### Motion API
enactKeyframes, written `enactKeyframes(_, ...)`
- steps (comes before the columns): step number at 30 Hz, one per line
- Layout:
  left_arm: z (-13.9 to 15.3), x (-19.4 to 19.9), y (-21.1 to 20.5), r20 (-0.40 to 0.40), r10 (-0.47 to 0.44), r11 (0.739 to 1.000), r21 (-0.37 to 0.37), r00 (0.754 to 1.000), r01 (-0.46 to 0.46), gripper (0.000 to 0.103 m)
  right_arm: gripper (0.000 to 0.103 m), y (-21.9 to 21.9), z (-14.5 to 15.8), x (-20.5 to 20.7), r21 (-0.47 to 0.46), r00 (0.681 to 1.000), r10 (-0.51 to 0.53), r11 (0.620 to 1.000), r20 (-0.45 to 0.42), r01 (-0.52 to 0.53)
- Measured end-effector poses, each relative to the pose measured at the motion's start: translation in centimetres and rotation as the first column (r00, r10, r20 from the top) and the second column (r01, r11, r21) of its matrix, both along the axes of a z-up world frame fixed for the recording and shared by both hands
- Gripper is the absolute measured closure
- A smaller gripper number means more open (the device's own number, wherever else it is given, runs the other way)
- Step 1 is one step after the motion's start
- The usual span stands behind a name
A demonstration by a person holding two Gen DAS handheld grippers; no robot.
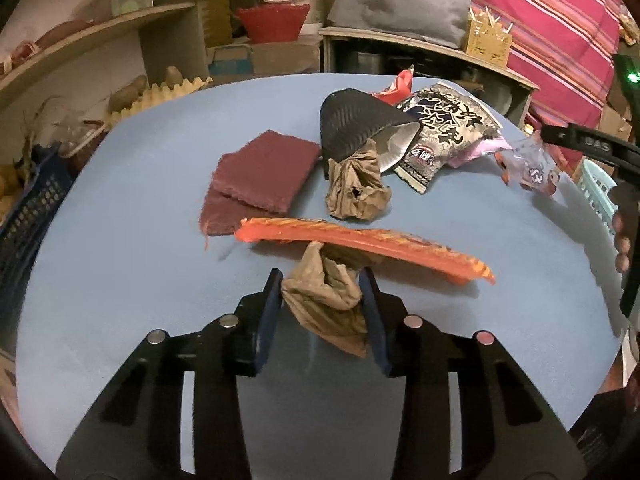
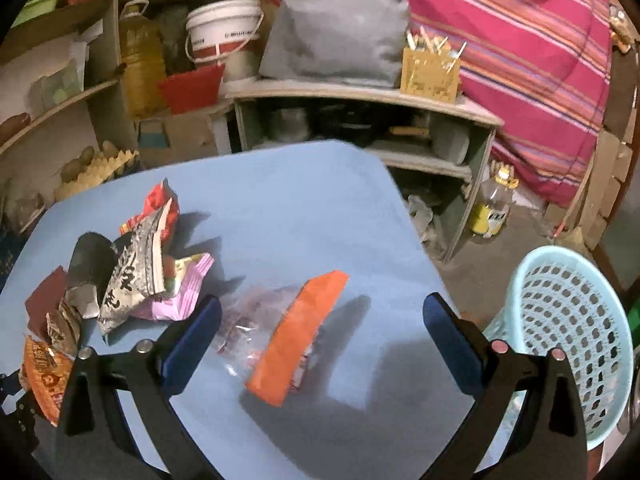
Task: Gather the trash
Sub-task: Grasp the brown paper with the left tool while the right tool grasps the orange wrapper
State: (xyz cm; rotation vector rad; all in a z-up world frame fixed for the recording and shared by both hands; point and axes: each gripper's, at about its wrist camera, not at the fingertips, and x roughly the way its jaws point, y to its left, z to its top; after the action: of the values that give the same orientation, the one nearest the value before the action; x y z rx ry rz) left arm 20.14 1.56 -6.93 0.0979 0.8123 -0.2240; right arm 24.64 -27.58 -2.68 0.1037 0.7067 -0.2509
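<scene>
Counter [image 1: 120, 240]: blue, strewn with trash. Basket [image 2: 568, 320]: beside counter edge, likely for collecting. Wrapper [image 2: 296, 336]: orange, flat between spread right gripper [image 2: 322, 328] fingers, untouched. Paper wad [image 1: 324, 300]: brown, crumpled, pinched by left gripper [image 1: 322, 292] fingers for lifting.

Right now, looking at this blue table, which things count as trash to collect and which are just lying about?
Part of the job:
- crumpled brown paper, pinched in the left gripper
- second brown paper wad
- long orange wrapper
- black-and-white snack bag
- clear packet with orange label, ahead of the open right gripper
- pale blue perforated basket

Just lying about:
- maroon scouring pads
- white bucket
- oil jug
</scene>
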Motion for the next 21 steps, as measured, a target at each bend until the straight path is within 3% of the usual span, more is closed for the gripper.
enactKeyframes(6,1.3,-2.1,1.3,0.048,-0.002,1.0,0.013,0.999,0.001,0.065,0.006,0.9,-1.4,0.7,0.016,0.998,0.034,0.999,-0.05,-0.034)
enactKeyframes(10,2.4,-2.8,2.4,0.073,0.001,1.0,-0.013,0.997,0.0,0.065,0.042,1.4,-1.9,0.8,0.046,0.994,0.089,0.995,-0.064,-0.086)
enactKeyframes(14,3.2,-3.0,3.2,0.085,0.021,0.999,-0.034,0.996,-0.018,0.065,0.064,1.3,-2.0,0.6,0.072,0.992,0.112,0.992,-0.051,-0.108)
enactKeyframes(16,3.7,-3.1,3.6,0.098,0.032,0.999,-0.045,0.995,-0.028,0.065,0.073,1.4,-1.7,0.3,0.059,0.993,0.117,0.992,-0.035,-0.115)
enactKeyframes(21,5.3,-3.1,3.9,0.141,0.061,0.996,-0.073,0.988,-0.051,0.065,0.075,1.2,-0.5,-0.7,0.028,0.991,0.132,0.991,0.009,-0.132)
